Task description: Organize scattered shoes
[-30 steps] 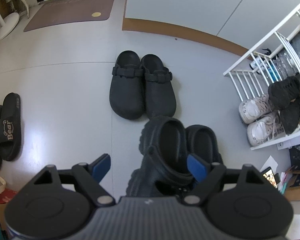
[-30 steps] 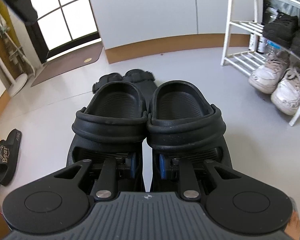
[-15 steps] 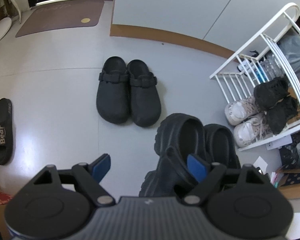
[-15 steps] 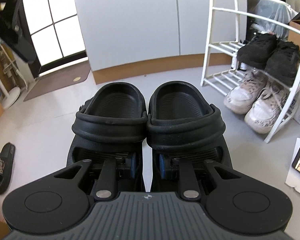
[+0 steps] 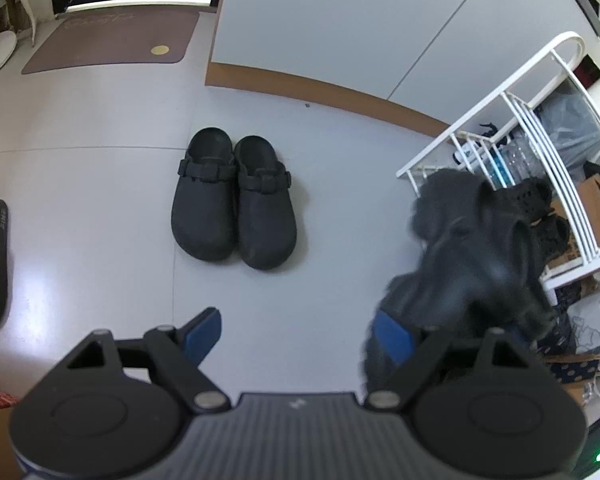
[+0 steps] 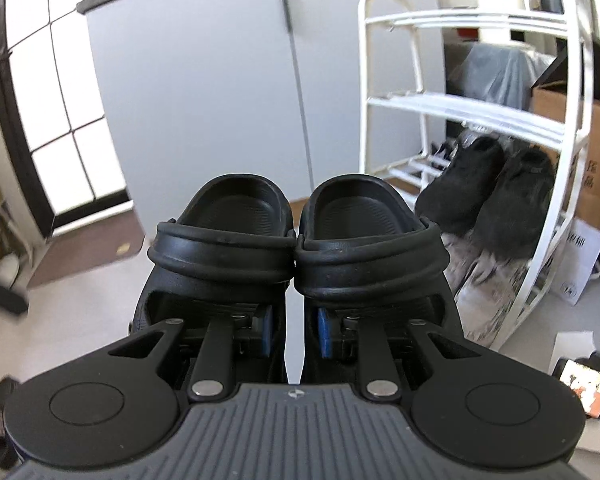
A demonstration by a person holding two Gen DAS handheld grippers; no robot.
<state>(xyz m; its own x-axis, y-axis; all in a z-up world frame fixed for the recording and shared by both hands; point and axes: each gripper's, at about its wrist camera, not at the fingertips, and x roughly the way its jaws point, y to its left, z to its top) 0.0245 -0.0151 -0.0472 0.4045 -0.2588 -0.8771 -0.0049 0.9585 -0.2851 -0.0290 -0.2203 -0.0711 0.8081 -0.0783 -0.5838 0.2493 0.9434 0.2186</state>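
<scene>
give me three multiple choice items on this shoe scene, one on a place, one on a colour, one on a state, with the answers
1. Where does the pair of black strapped clogs stand?
A. on the white rack
B. on the floor, side by side
C. on the doormat

2. What colour is the shoe rack?
A. white
B. brown
C. black

3. How do the right tongs stand?
A. wide open and empty
B. shut on the pair of black slip-on clogs
C. shut on a white sneaker

Answers:
1 B, both rest together on the grey floor, clear of the doormat.
2 A, its bars and frame are white.
3 B, the blue pads pinch the two inner walls of the pair, lifted off the floor.
</scene>
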